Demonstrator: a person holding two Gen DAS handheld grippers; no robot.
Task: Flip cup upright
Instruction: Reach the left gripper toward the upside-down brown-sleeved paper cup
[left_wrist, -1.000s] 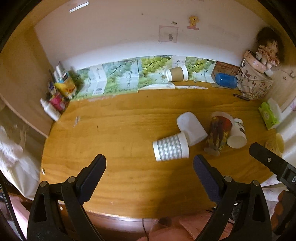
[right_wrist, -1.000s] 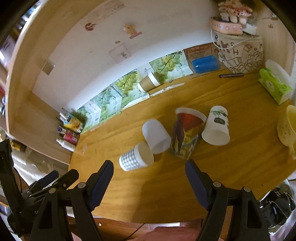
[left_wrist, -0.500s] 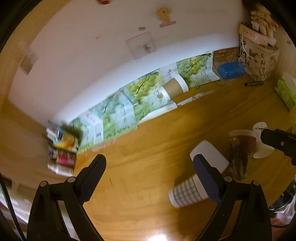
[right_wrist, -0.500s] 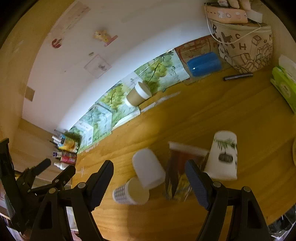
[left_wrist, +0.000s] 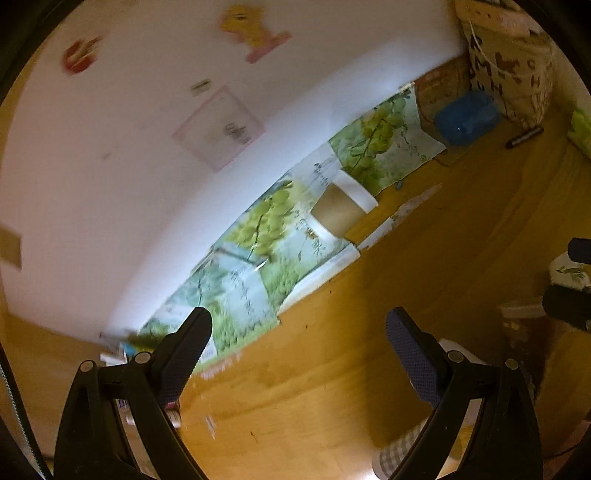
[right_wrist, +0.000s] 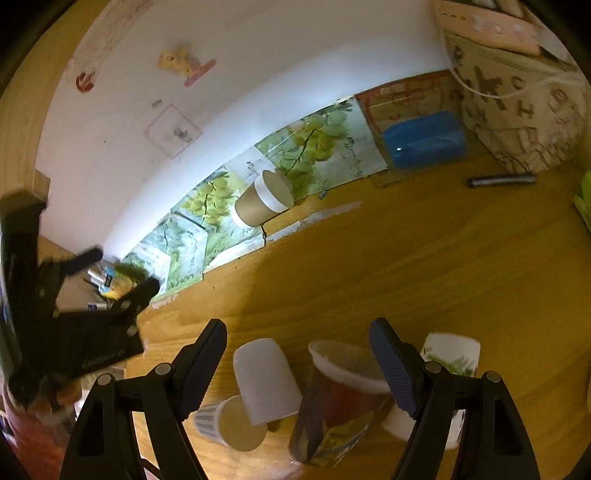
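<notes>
A brown paper cup with a white rim (left_wrist: 341, 208) lies on its side at the back of the wooden table, against the grape-print boxes; it also shows in the right wrist view (right_wrist: 260, 203). My left gripper (left_wrist: 297, 339) is open and empty, well short of it. My right gripper (right_wrist: 297, 349) is open and empty, just above a cluster of cups: a red patterned cup (right_wrist: 338, 398), a plain white cup (right_wrist: 264, 380), a checked cup (right_wrist: 225, 424) and a leaf-print cup (right_wrist: 448, 356). The left gripper's body (right_wrist: 74, 332) shows at the left of the right wrist view.
Grape-print boxes (right_wrist: 310, 151) line the wall. A blue case (right_wrist: 424, 140), a patterned bag (right_wrist: 517, 110) and a dark pen (right_wrist: 500, 181) sit at the back right. Small bottles (right_wrist: 107, 284) stand at the left. The table (right_wrist: 406, 266) spreads between.
Both grippers have moved forward and lower over the table, towards the back wall. The cup cluster has slid down to the bottom of both views. The brown cup looks larger.
</notes>
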